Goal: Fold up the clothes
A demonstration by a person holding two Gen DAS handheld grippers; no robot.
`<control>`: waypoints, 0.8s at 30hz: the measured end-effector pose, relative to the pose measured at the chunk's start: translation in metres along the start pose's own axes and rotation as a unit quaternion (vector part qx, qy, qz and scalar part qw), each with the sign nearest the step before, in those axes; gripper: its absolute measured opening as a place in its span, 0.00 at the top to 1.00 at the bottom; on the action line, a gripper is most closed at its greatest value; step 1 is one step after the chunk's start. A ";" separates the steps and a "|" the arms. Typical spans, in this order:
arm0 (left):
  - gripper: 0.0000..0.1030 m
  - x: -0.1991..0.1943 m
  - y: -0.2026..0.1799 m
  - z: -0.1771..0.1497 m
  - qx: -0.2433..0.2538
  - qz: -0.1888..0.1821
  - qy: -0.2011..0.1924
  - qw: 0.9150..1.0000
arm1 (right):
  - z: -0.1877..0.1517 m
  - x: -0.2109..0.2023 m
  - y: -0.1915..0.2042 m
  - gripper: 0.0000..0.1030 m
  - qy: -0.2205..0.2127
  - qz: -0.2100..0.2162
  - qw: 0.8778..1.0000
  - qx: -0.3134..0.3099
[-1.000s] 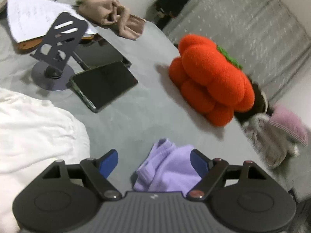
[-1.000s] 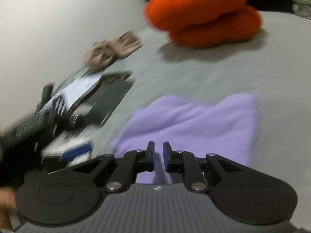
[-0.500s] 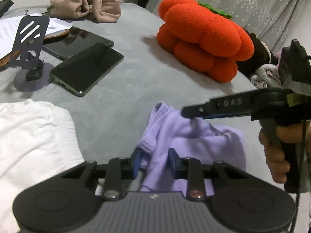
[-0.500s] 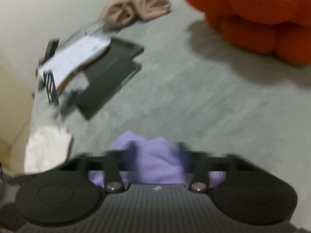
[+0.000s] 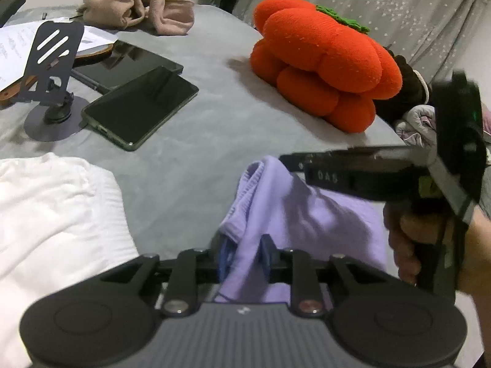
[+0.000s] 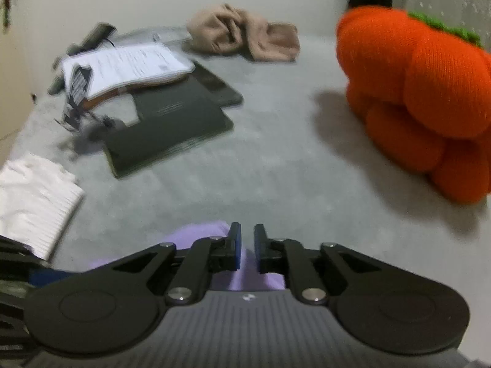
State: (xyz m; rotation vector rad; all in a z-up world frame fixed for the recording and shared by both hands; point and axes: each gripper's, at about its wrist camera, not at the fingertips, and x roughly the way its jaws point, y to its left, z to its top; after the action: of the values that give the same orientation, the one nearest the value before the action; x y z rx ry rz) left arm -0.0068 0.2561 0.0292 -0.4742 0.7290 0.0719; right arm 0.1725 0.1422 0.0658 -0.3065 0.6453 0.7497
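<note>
A lilac knit garment [image 5: 294, 214] lies bunched on the grey bed cover [image 5: 199, 159]. My left gripper [image 5: 245, 253] is shut on its near ribbed edge, with cloth pinched between the blue pads. My right gripper [image 6: 247, 245] is shut on another part of the lilac garment [image 6: 196, 234], and cloth shows in the narrow gap between its fingers. In the left wrist view the right gripper [image 5: 291, 161] reaches in from the right over the garment's far edge, held by a hand [image 5: 405, 245].
A white ribbed garment [image 5: 55, 208] lies to the left. Farther back are two dark tablets [image 5: 138, 110], a phone stand [image 5: 52, 70], papers [image 6: 129, 64] and a beige cloth [image 5: 138, 6]. An orange pumpkin plush [image 5: 322, 61] sits at the right, with more clothes [image 5: 414, 125] beyond it.
My left gripper went from wide open to shut on the lilac garment's edge. My right gripper swung in over the garment, opened around it, then shut on it.
</note>
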 end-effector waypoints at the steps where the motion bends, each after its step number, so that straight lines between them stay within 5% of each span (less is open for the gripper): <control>1: 0.74 -0.001 0.001 0.001 -0.004 -0.001 -0.001 1.000 | -0.002 -0.008 -0.004 0.88 -0.011 -0.005 1.000 0.016; 5: 0.68 -0.011 0.000 0.004 -0.002 0.016 -0.030 0.999 | -0.011 -0.038 -0.021 0.84 -0.057 -0.024 0.995 0.082; 8: 0.52 -0.019 -0.011 0.006 0.033 0.038 -0.063 0.997 | -0.029 -0.067 -0.023 0.84 -0.063 -0.024 0.991 0.120; 13: 0.52 -0.018 -0.034 0.006 0.080 -0.017 -0.086 0.993 | -0.088 -0.092 -0.005 0.84 -0.025 -0.020 0.990 0.139; 16: 0.53 0.002 -0.043 0.008 0.084 -0.033 -0.052 0.995 | -0.112 -0.094 0.005 0.84 -0.017 -0.018 0.988 0.154; 19: 0.53 0.026 -0.044 0.009 0.079 -0.005 -0.013 0.997 | -0.123 -0.089 0.006 0.84 -0.019 -0.011 0.983 0.180; 24: 0.61 0.034 -0.041 0.008 0.070 0.014 -0.011 0.997 | -0.119 -0.095 0.019 0.83 -0.020 -0.015 0.985 0.171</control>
State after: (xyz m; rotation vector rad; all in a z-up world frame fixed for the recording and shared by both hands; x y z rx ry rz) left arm 0.0330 0.2199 0.0286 -0.3281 0.7140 0.0524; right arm 0.0549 0.0483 0.0346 0.0143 0.7177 0.6007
